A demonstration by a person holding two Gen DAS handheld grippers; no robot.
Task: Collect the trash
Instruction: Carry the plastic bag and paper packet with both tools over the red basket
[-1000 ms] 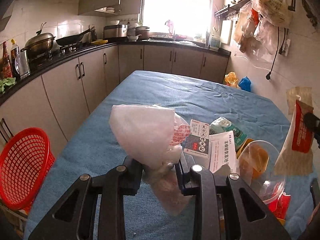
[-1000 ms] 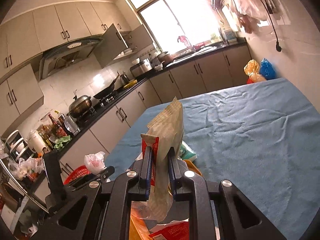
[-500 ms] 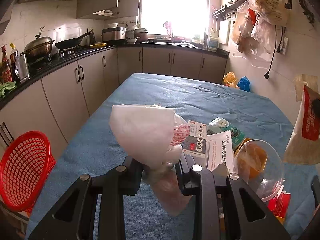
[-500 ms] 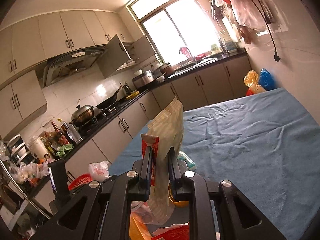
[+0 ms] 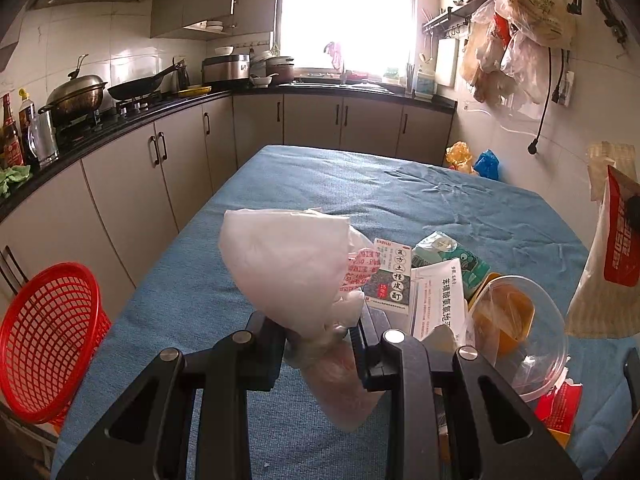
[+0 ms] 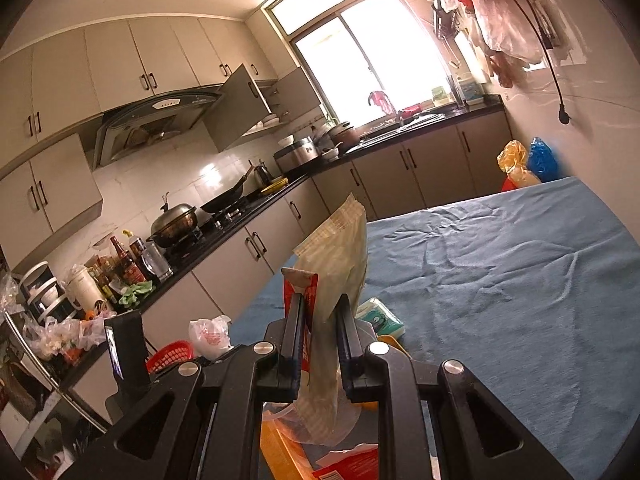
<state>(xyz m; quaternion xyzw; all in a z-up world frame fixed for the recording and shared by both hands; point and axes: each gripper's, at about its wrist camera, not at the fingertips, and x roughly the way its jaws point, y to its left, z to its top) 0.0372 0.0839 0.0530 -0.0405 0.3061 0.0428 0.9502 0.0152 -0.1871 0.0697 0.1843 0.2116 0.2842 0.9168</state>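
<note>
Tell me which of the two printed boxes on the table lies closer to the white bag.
The dark medicine box with the red corner; it lies right beside the white plastic bag, while the white box lies farther right.

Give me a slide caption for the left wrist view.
Left gripper holds a white plastic bag above the blue table, red basket at left.

Over on the black counter (image 5: pixel 132 120) along the left wall, a lidded steel wok (image 5: pixel 76 96) sits on the stove with a dark frying pan (image 5: pixel 144 86) just beside it. Sauce bottles (image 5: pixel 12 128) stand near the counter's near end beside a clear jug (image 5: pixel 42 140). A rice cooker (image 5: pixel 226 68) sits toward the far corner, near the bright window (image 5: pixel 346 12). Range hood (image 6: pixel 156 124) above the stove, one upper cabinet door (image 6: pixel 250 92) hanging open. Plastic bags (image 5: pixel 520 36) dangle from hooks on the right wall, and a black cord (image 5: pixel 542 120) hangs down below them.
</note>
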